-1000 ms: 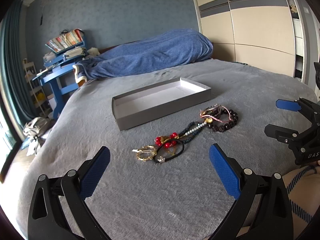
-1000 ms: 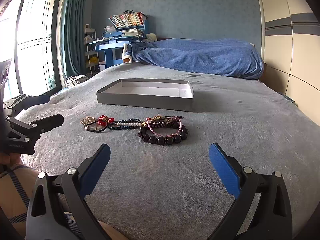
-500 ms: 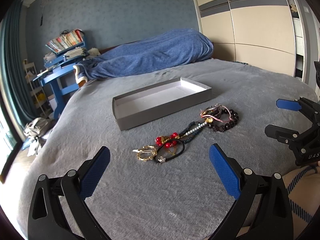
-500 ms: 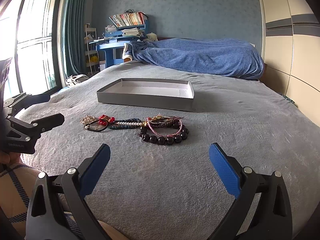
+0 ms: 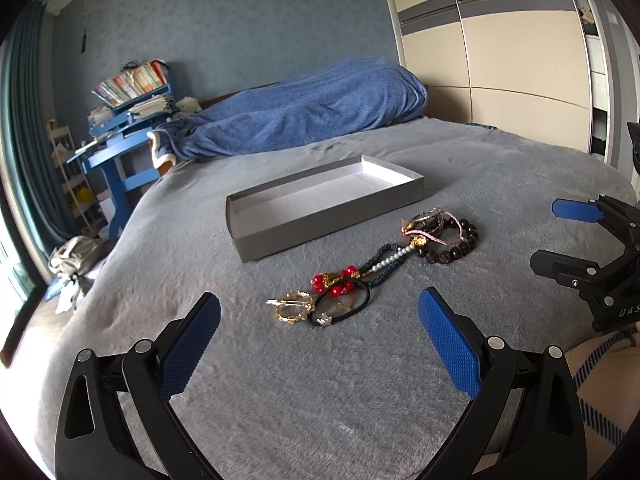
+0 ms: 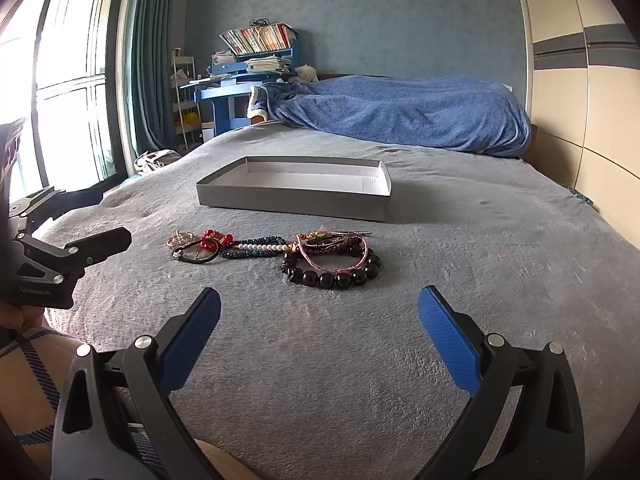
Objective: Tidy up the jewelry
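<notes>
A row of jewelry lies on the grey bed blanket: a dark bead bracelet (image 6: 334, 277) (image 5: 452, 250) with a pink cord bracelet, a pearl and dark blue strand (image 6: 256, 249) (image 5: 386, 262), red beads (image 5: 334, 282), a black hair tie (image 5: 346, 300) and a gold ring piece (image 5: 294, 308). An empty grey shallow box (image 5: 320, 210) (image 6: 296, 186) sits just behind them. My left gripper (image 5: 320, 332) is open, close in front of the gold piece. My right gripper (image 6: 320, 328) is open, close in front of the bead bracelet. Both are empty.
A blue duvet (image 6: 400, 114) is heaped at the head of the bed. A blue desk with books (image 6: 248, 68) stands beyond the bed by the window. Wardrobe doors (image 5: 500, 52) run along the right side. A bag (image 5: 74, 258) lies on the floor.
Both grippers have barely drifted. The jewelry and box have not moved.
</notes>
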